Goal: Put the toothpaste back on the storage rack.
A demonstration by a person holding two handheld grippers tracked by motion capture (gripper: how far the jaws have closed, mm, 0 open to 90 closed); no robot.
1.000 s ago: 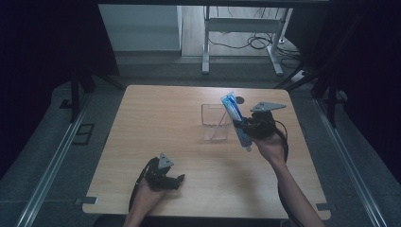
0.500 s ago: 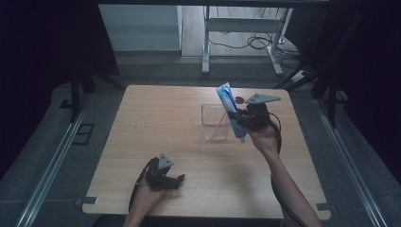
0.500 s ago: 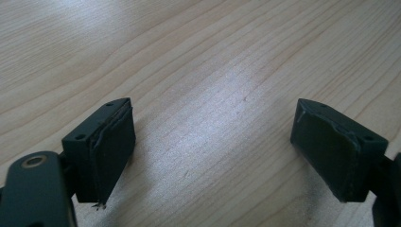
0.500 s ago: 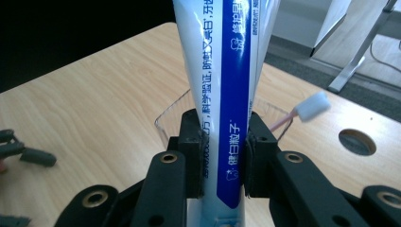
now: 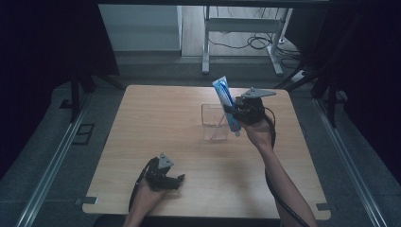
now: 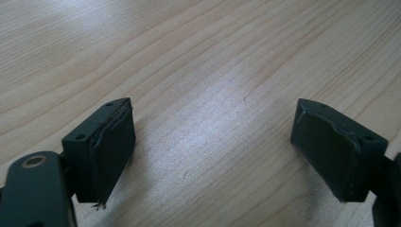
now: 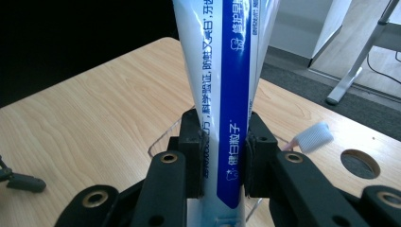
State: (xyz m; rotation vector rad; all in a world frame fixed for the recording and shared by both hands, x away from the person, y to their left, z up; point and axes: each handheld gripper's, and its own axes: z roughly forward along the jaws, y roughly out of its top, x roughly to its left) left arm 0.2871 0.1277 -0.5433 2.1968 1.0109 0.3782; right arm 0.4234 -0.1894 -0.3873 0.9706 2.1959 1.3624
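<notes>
Having moved closer above the clear cup [image 5: 213, 122], the right gripper [image 5: 235, 115] is clamping a toothpaste tube [image 5: 226, 104] upright, seemingly for insertion; the left gripper [image 5: 180, 178] is resting wide open and empty on the table [image 5: 156, 123].

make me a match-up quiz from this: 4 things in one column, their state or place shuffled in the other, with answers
Things:
1. toothpaste tube
2. left gripper
3. toothbrush
4. clear cup

States or places:
A. open, low over bare tabletop
B. stands on the table near its far right side
C. clamped in the right gripper, held upright above the cup
D. its bristled head pokes out beside the cup rim

Pairs: 1-C, 2-A, 3-D, 4-B
</notes>
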